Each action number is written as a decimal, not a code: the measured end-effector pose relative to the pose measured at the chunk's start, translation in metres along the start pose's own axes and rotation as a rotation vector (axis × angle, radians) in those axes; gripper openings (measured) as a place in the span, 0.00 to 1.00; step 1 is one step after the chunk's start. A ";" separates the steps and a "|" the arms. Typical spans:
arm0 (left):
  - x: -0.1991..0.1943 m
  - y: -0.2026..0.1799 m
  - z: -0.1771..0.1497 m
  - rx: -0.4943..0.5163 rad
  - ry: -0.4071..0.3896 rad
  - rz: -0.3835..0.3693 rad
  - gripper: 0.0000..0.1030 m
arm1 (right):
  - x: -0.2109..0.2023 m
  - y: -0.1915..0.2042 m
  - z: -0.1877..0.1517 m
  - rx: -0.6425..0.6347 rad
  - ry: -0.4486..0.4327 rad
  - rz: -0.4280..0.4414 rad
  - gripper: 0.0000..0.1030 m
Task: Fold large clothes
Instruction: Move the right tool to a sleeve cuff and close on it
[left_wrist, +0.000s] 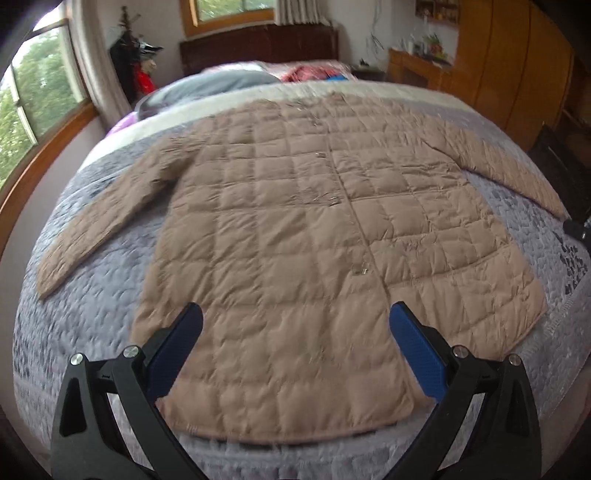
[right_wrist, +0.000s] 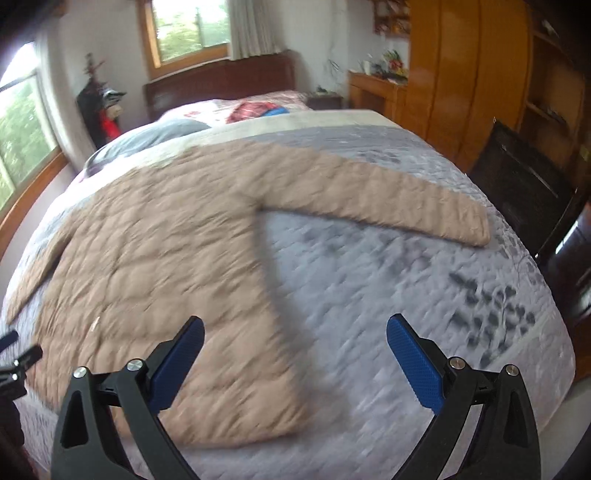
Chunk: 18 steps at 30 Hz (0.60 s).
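Left wrist view: hovering above quilted beige coat (left_wrist: 295, 236), lying flat, sleeves spread, on grey bedspread (left_wrist: 92, 295); left gripper (left_wrist: 295, 345) gaping wide, holding nothing. Right wrist view: right gripper (right_wrist: 295, 356) also gaping, empty, hanging over coat's hem corner.

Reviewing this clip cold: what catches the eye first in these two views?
A large tan quilted coat lies spread flat, sleeves out, across the middle of a bed with a grey quilted cover. Both open blue-padded grippers, left gripper and right gripper, hover above the coat's near hem, holding nothing.
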<state>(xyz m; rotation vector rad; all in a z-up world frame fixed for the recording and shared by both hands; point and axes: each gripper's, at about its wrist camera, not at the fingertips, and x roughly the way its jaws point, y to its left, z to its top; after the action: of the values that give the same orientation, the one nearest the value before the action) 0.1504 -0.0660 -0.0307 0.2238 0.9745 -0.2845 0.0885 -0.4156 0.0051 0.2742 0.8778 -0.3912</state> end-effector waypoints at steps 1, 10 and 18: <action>0.008 -0.003 0.010 0.016 0.019 -0.017 0.97 | 0.008 -0.015 0.011 0.034 0.018 0.014 0.96; 0.087 -0.043 0.134 0.020 0.096 -0.139 0.97 | 0.097 -0.207 0.099 0.374 0.134 -0.066 0.96; 0.159 -0.064 0.185 -0.063 0.156 -0.187 0.96 | 0.151 -0.299 0.107 0.513 0.208 -0.034 0.90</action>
<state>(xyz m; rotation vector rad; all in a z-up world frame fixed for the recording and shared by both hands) 0.3568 -0.2055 -0.0668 0.0984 1.1599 -0.4112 0.1173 -0.7574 -0.0705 0.7845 0.9769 -0.6270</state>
